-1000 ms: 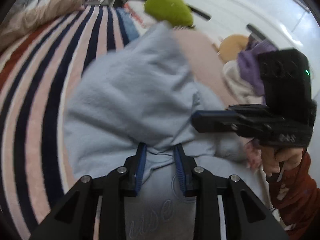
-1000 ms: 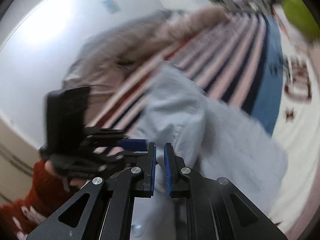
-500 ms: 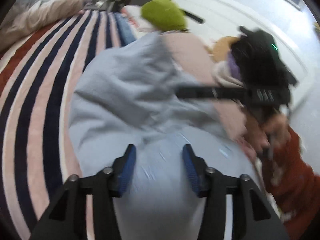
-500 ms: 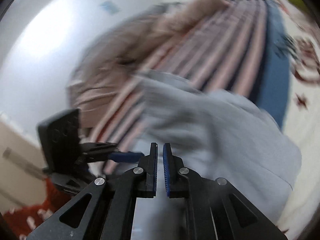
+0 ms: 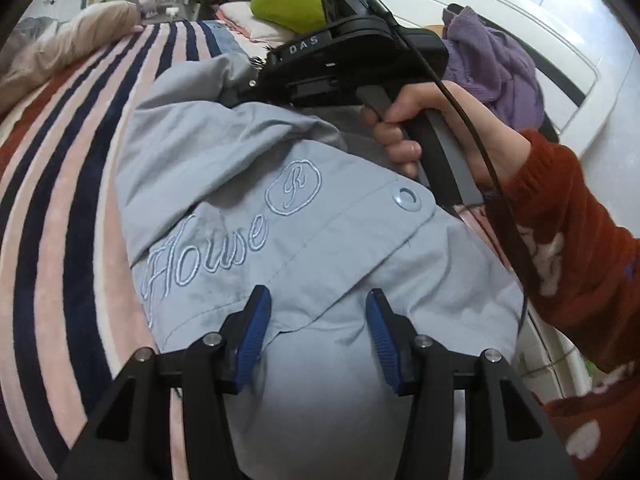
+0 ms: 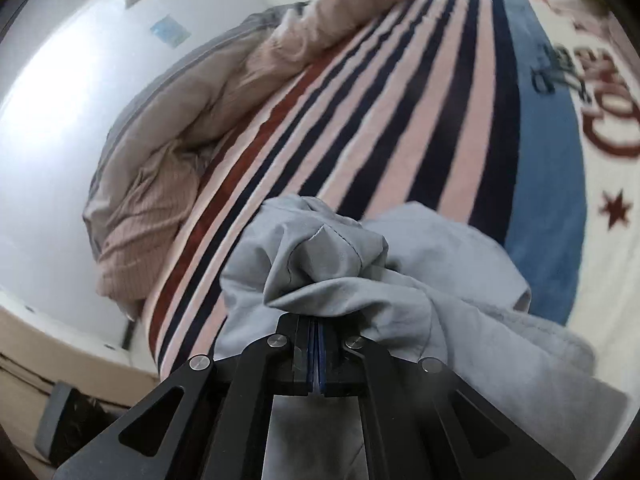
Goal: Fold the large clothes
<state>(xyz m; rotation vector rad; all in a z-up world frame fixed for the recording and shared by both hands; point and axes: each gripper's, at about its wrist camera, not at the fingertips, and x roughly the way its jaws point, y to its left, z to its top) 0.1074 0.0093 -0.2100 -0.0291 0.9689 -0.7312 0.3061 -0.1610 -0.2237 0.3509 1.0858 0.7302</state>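
A pale blue jacket (image 5: pixel 256 184) with "House" stitched on it lies heaped on a bed covered by a striped blanket (image 5: pixel 60 184). Everything here is placed against that jacket.

On the jacket's left side, the left claw (image 5: pixel 316 332) hovers over the near edge of the cloth, its blue pads parted to a middling gap. The fabric lies beneath and between the pads, but they do not press on it, so this claw holds nothing.

Toward the jacket's far right, the right claw (image 6: pixel 316 354) is clamped fully shut on a bunched fold of the same blue cloth (image 6: pixel 320 264), which puckers up just above its tips. A hand (image 5: pixel 432 136) in a rust-red sleeve (image 5: pixel 568 232) grips its handle.

The jacket's long axis seems to run away from the left claw toward the far end of the bed, though the heap makes this hard to judge. The right claw already has cloth, so the next fold likely turns on it; the left sits nearest the free near hem.

A beige quilt (image 6: pixel 192 120) lies beyond the jacket's far left.
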